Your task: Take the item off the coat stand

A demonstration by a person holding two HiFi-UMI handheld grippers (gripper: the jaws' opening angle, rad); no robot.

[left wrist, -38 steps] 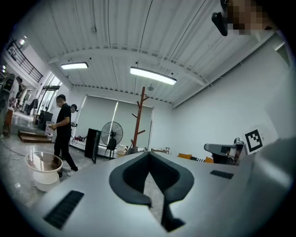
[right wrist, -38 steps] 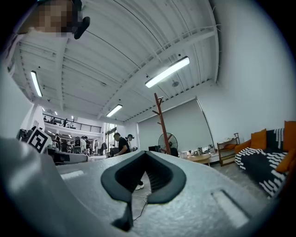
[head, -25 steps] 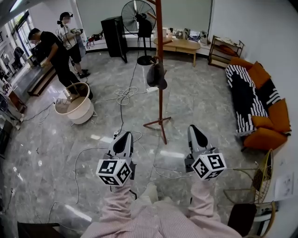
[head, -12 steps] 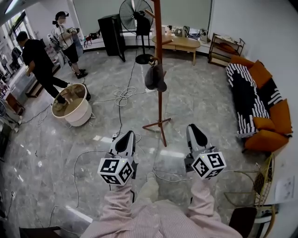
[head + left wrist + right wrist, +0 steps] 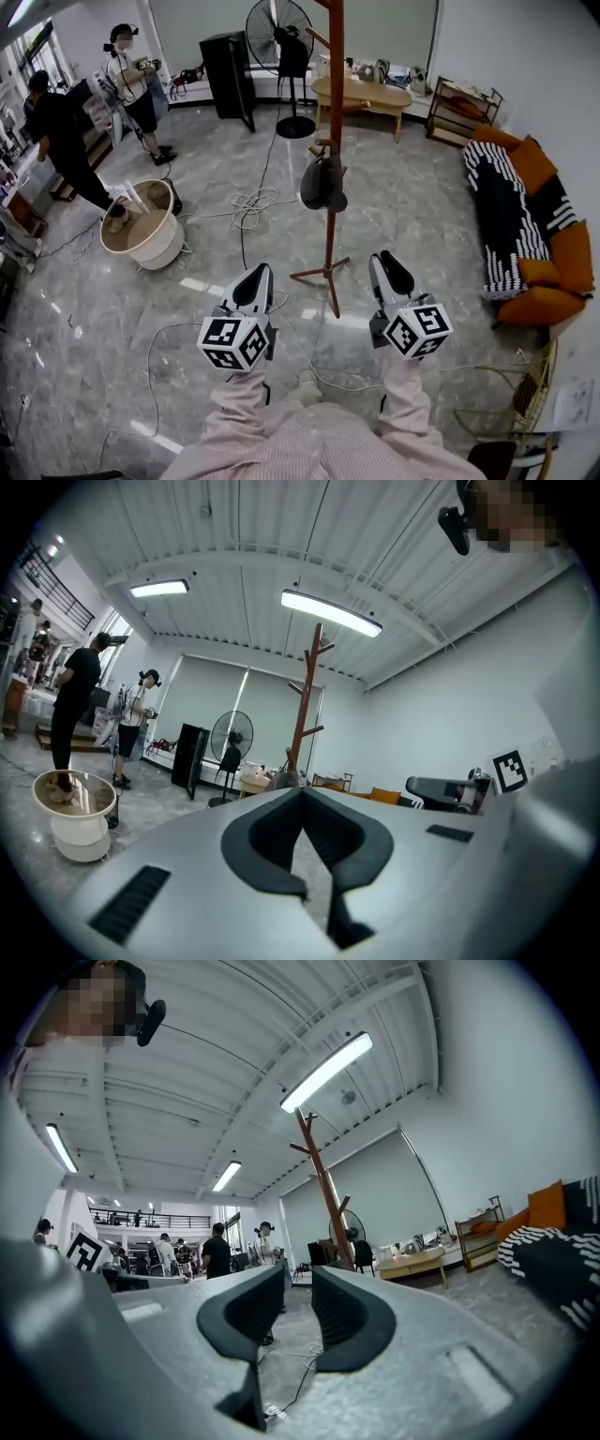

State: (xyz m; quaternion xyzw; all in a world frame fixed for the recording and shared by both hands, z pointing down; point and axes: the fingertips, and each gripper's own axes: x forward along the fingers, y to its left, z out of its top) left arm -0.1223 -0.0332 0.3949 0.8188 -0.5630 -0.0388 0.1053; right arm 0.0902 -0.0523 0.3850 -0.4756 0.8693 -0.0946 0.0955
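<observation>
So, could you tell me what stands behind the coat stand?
A low wooden table and a standing fan stand behind the coat stand; its pole hides part of the table.

The head view looks down from up high, coat stand (image 5: 331,234) at 12 o'clock. Both gripper views sit low and look forward at that same stand, far off

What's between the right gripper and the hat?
Head view: only bare floor between the right gripper, its empty jaws opening, and the hat; the stand's feet lie just left.
</observation>
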